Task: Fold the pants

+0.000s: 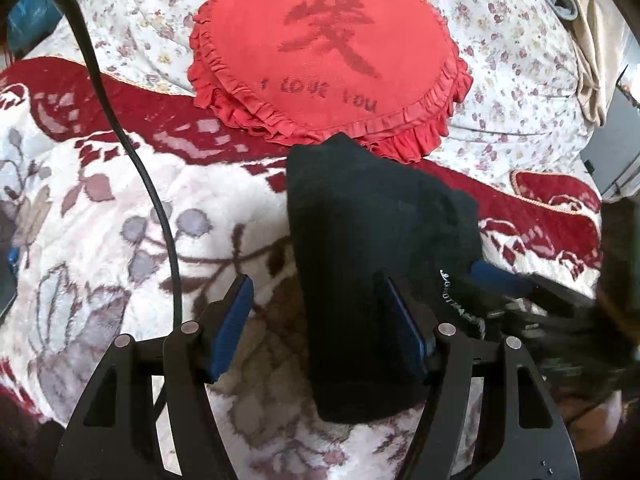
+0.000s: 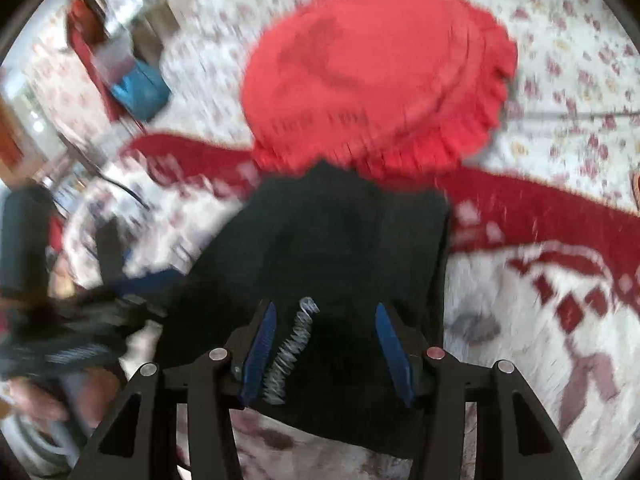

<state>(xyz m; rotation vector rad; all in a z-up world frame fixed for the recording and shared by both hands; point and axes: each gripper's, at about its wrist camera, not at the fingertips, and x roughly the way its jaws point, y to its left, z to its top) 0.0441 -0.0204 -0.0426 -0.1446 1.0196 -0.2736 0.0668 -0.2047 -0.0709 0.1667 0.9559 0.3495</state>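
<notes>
Covering nearly the whole scene is a bed dressed in a white sheet (image 1: 500, 40) with small flowers, and over its near part lies a plush blanket (image 1: 100, 208) in white with a dark red border and large grey-brown blossoms. On the sheet, at the blanket's red edge, rests a red heart-shaped cushion (image 1: 332, 52) with a ruffled rim and the words "I LOVE YOU". Just below the cushion, touching its frill, sit the black pants (image 1: 368, 220), folded into a compact bundle on the blanket; a strip of white lettering (image 2: 290, 352) shows along 1 edge. The left gripper (image 1: 316, 332) hangs over the bundle's left side with its 2 blue pads spread wide and released: the right pad lies against the cloth, the left pad stands clear over bare blanket. The right gripper (image 2: 324, 354) hovers over the same bundle, its jaws parted and unclenched, the dark fabric lying between the pads without being pinched; that view is motion-blurred. A black cable (image 1: 132, 152) curves across the blanket at left.
</notes>
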